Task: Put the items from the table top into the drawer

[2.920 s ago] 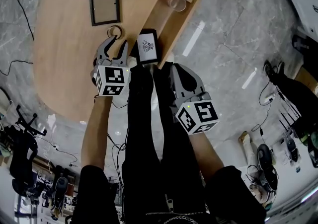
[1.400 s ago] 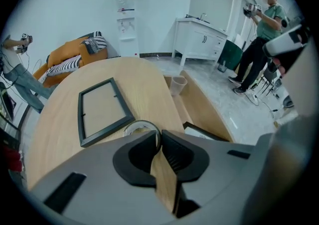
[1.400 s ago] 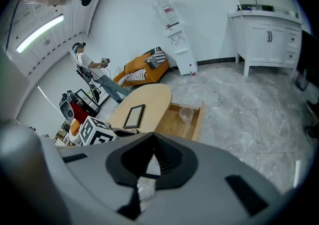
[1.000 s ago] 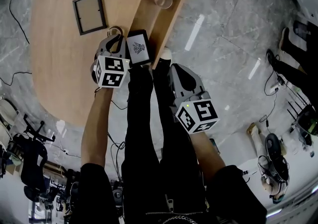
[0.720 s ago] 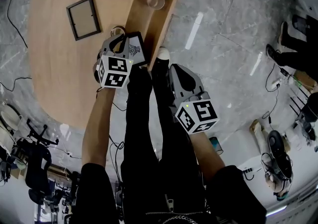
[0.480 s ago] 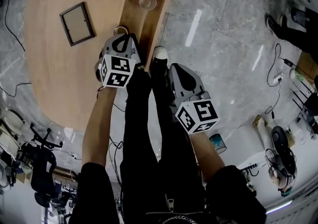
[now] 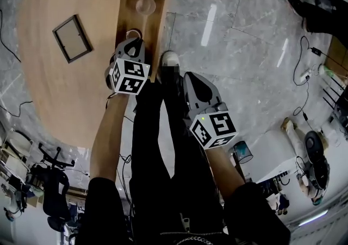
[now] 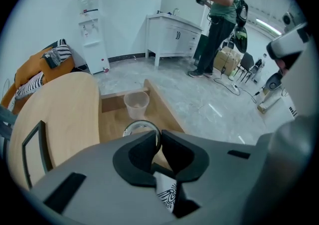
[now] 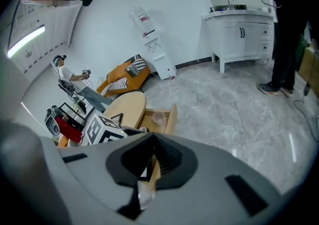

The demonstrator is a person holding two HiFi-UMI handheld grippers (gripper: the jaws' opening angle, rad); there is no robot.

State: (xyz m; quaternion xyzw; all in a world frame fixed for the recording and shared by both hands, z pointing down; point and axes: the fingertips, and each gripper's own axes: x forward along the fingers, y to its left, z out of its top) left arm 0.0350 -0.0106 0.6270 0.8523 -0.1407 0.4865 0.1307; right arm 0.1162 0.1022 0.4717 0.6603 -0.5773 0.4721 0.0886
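Quick status from my end. The biggest thing in shot is the table [image 7: 65, 102], off to the left of the left tool [image 8: 159, 136]. The open drawer [image 7: 162, 21] sits right under and ahead of that tool. A dark picture frame [image 7: 72, 38] lies flat on the table, well off to the left tool's left, so that one isn't stowed yet. The right tool [image 9: 151, 139] hangs over the floor, nearer me than the drawer, with its jaws pinched together and nothing in them as far as I can see.

The left tool is clamped on the rim of a round shiny-rimmed thing [image 8: 141, 128]. It could be a small glass or a jar, I can't tell which. It's held out over the drawer, just past the tool's tips. Further ahead in the drawer stands a clear plastic cup [image 7: 145, 5]. Straight beneath the tool lies a flat thing with a printed emblem [image 8: 167, 195].

My worry is that the grip only has one bit of rim, at the very tips, so the thing could swing or slip if I tilt. If I go straight down it may land on the emblem thing and tip over. If I drift forward it bumps the cup.
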